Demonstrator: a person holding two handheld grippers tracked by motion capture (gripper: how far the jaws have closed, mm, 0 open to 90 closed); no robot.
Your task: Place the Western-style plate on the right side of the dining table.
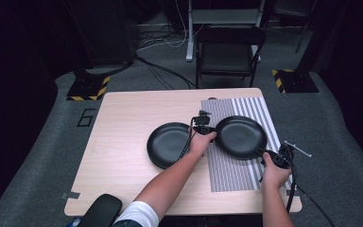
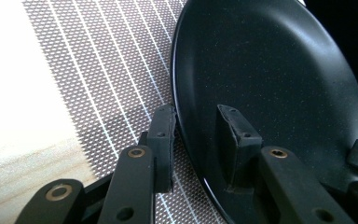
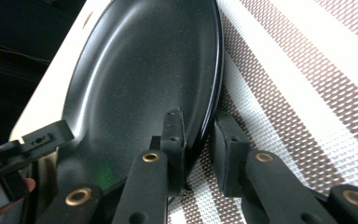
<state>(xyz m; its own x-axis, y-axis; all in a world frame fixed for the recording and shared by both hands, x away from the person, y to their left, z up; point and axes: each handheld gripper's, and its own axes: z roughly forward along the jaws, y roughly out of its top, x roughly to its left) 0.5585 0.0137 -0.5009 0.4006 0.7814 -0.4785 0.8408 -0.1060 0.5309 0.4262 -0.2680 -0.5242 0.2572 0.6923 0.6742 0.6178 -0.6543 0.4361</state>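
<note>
Two black plates lie on one pale wooden table, which stands on grey carpet in a dark room. One striped mat covers the table's right part. Beyond the mat, off the table's far edge, stands one black folding chair, with loose cables on the floor to the chair's left. Two yellow-and-black striped floor blocks sit past the table's far corners, one to each side of the mat's far end.

The right plate rests on the mat; the left plate rests on bare wood just beside the mat's left edge. The two plates nearly touch.

Two grippers work the right plate. The left gripper straddles that plate's left rim at the mat's left edge: in the left gripper view one jaw lies outside the rim over the mat and the other inside the dish, with a gap visible at each pad, so the rim sits between slack jaws, not clamped. The right gripper straddles the rim at the plate's near right side, over the mat's pale stripes; in the right gripper view its inner jaw lies against the rim, the outer stands just off it, and whether it still pinches cannot be told.

One forearm enters from below toward each gripper.
</note>
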